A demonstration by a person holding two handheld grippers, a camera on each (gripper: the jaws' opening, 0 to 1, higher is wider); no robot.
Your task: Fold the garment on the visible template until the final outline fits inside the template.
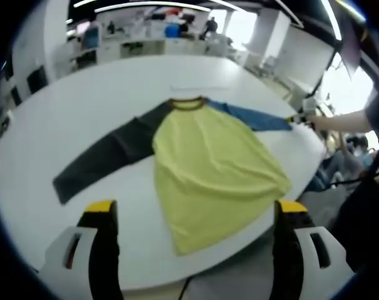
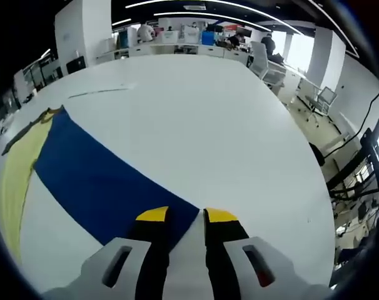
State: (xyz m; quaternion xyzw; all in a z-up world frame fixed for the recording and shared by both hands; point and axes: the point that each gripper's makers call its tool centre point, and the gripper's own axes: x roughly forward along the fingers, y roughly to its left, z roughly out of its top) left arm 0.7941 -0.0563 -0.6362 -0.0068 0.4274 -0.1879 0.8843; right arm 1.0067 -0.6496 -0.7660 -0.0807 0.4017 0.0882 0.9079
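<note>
The blue sleeve [image 2: 102, 181] is pinched at its cuff between the right gripper [image 2: 186, 215] jaws; the left gripper [image 1: 196, 209] is held apart, empty, short of the shirt [image 1: 214, 169]. An inward sleeve fold seems due.

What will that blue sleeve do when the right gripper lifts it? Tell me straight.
The blue sleeve will probably sag and drape, since it lies flat and thin like limp cloth on the white table. It looks light, so the right gripper, jaws narrowly apart at its cuff end, should lift it easily. It will likely tug the yellow body along.
</note>
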